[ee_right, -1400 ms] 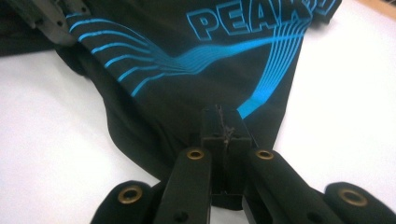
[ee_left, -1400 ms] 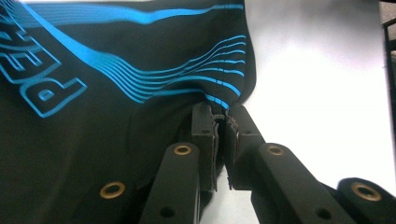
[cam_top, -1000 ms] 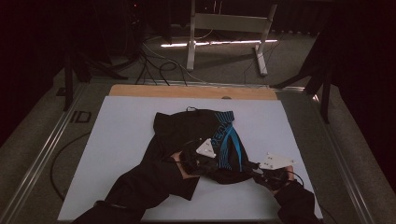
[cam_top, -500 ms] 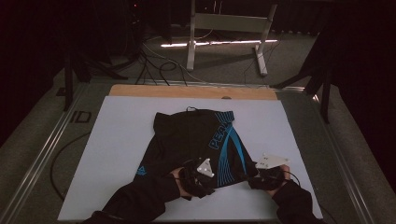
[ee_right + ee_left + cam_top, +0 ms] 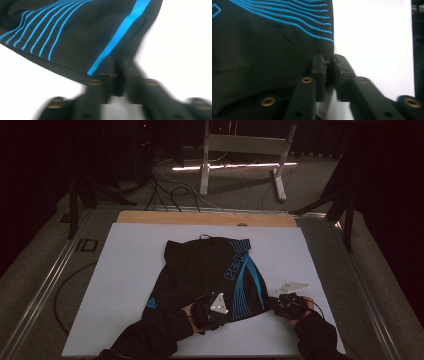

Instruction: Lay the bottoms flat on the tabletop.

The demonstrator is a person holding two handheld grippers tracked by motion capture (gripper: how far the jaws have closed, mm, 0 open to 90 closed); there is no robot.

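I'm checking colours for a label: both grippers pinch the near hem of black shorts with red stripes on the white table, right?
Not quite: the stripes are blue, not red, as the high view shows. Both the left gripper and the right gripper pinch the near hem of the black shorts on the white table.

A white sheet [image 5: 130,285] covered a wooden table [image 5: 200,217]. Beyond it on the grey floor, a pale metal stand [image 5: 242,145] stood beside tangled black cables [image 5: 165,185], with darkness around.
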